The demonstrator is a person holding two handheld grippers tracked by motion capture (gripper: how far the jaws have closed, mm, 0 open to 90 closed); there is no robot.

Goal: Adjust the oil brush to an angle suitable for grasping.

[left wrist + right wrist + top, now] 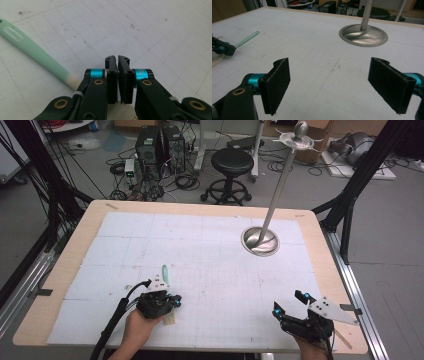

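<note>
Left gripper [170, 306]: seen at the near left of the table in the high view, held in a hand [136, 327]. In the left gripper view its jaws are brought together, with only a hairline gap between the pads and nothing caught between them.
Spatula [35, 53]: a mint-green handle with a cream end is laid flat on the mat. It is found just beside the left gripper, on its left in the left gripper view, and runs away toward the far side. In the high view the handle tip [164, 273] is seen just beyond the gripper.
Right gripper [290, 303]: placed at the near right of the table. Its jaws are held wide apart in the right gripper view, with bare mat between them.
Stand [260, 241]: a round metal base with a tall pole is set on the far right part of the mat, well apart from both grippers.
Table [70, 255]: a wooden top is covered by a white gridded mat [200, 245].
</note>
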